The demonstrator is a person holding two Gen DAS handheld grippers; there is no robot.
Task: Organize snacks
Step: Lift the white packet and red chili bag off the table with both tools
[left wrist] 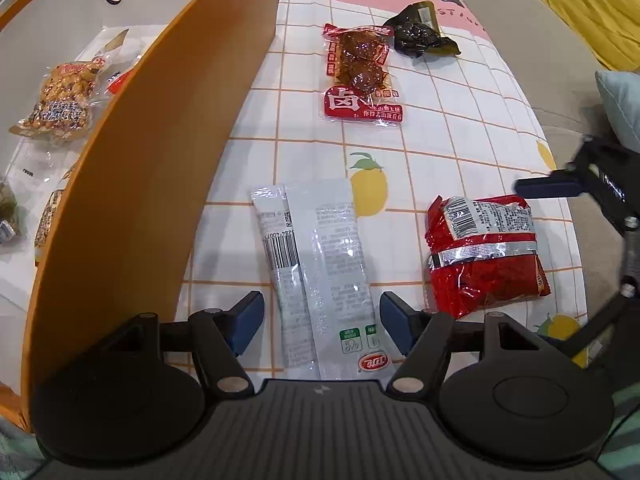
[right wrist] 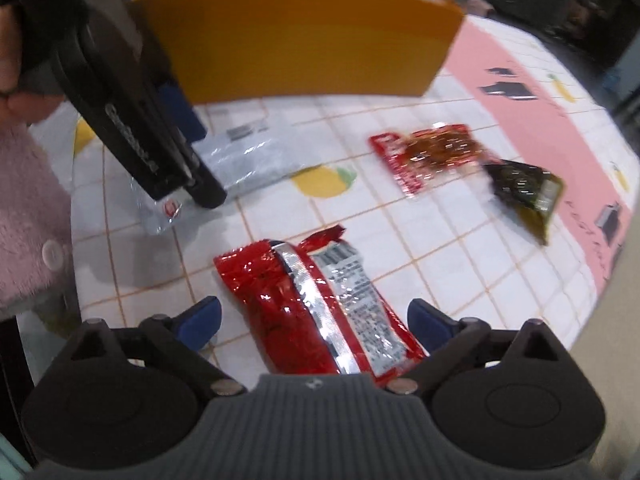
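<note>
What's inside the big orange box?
Inside the orange cardboard box lies a clear packet of golden-brown snacks, with more clear wrappers behind it and packets near the edge. The box's tall wall hides the rest.

Left gripper: black linkage arms with silver pivot pins, dark blue pads on the fingers, ribbed grey housing flanked by two round black discs. In the right wrist view its side is showing faint white lettering, too blurred to read. Right gripper: same build, blue fingers, silver pins, a small emblem sitting on the ribbed grey centre. Person is wearing a fuzzy pale pink sleeve with one round matching button.
</note>
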